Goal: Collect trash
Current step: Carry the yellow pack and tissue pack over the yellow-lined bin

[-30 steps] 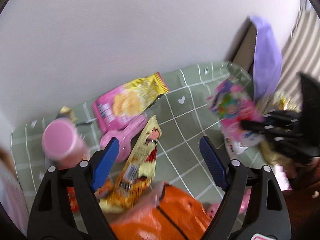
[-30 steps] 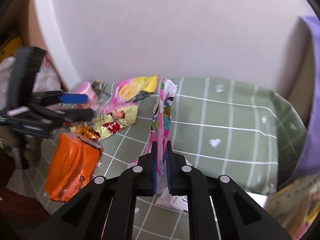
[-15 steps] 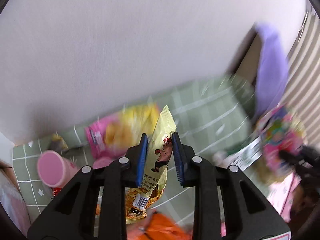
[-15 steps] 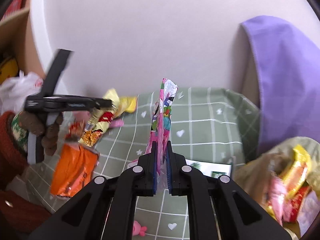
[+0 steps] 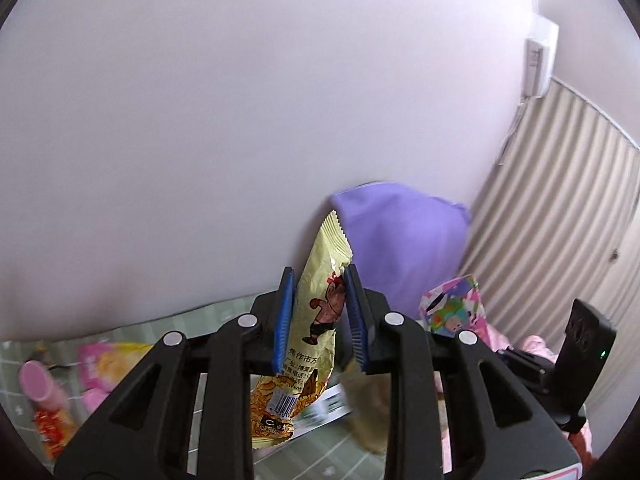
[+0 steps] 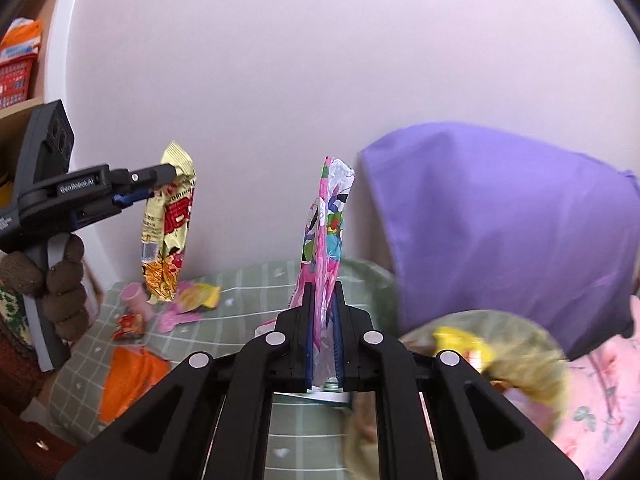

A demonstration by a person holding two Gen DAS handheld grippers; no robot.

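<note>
My left gripper (image 5: 320, 316) is shut on a yellow snack wrapper (image 5: 316, 320) and holds it in the air above the green checked tablecloth (image 5: 224, 312); both show at the left of the right wrist view, the gripper (image 6: 160, 184) and the wrapper (image 6: 170, 232). My right gripper (image 6: 323, 340) is shut on a pink colourful wrapper (image 6: 326, 240), held upright; this wrapper also shows in the left wrist view (image 5: 454, 312). A translucent yellowish trash bag (image 6: 480, 356) with wrappers inside sits at the lower right, blurred.
On the tablecloth (image 6: 248, 320) lie an orange packet (image 6: 128, 380), a pink-yellow packet (image 5: 108, 360), a pink cup (image 5: 36, 380) and small red wrappers (image 5: 54, 428). A purple cloth (image 6: 500, 220) hangs at the right by the white wall. A white card (image 5: 328, 404) lies under the grippers.
My left gripper closed on the yellow wrapper and lifted it up and rightward. My right gripper carried the pink wrapper right, toward the trash bag.
</note>
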